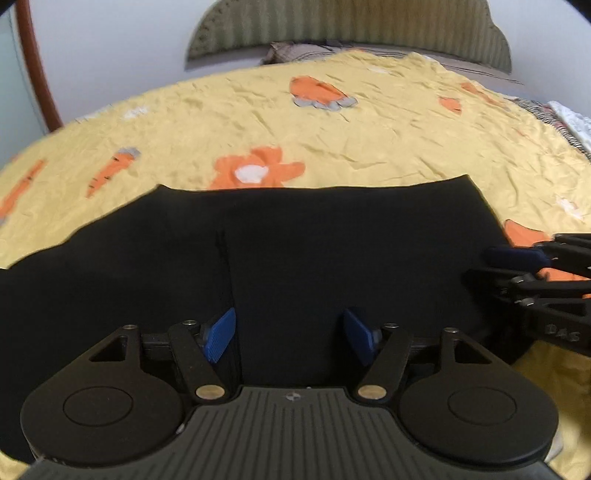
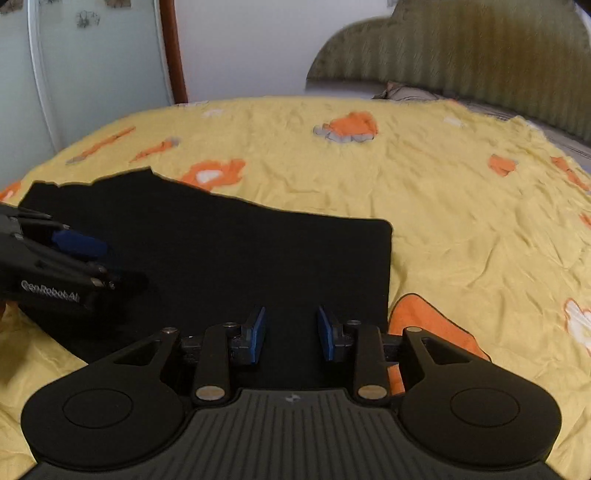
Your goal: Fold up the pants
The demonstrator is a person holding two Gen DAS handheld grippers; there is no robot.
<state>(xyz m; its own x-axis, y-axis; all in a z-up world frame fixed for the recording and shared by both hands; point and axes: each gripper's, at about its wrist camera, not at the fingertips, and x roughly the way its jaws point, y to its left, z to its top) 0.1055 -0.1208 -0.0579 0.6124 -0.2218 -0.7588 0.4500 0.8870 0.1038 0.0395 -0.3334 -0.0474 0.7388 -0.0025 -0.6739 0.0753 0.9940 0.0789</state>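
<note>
Left wrist view: black pants (image 1: 295, 258) lying flat on yellow carrot-print bedspread (image 1: 369, 129), far edge straight, a seam line running down near the middle. Left gripper (image 1: 290, 338) hovering over the near part of the pants, blue pads (image 1: 221, 334) well apart, nothing visibly between them, no cloth lifted. Right gripper (image 1: 517, 266) entering from the right edge, over the right end of the pants; pads partly hidden there, gap hard to read. Green ribbed headboard (image 1: 351, 33) at the back.

Right wrist view: same pants (image 2: 221, 258) seen from the other end, right edge squared off with a rounded corner, left end ragged and uneven. Right gripper (image 2: 290, 334) over the near right corner area, jaws partly open with a narrow gap, no fabric visibly pinched between the pads. Left gripper (image 2: 88, 254) coming in from the left, above the cloth. Bedspread (image 2: 443, 203) wrinkled but bare around the garment.

Progress, judged: looks like at least one fold already laid, given the compact rectangular right end. Both grippers free of cloth. Likely left: tidy the uneven left end, one more fold across to make a compact stack. Exact layer count not readable, cloth too dark.
</note>
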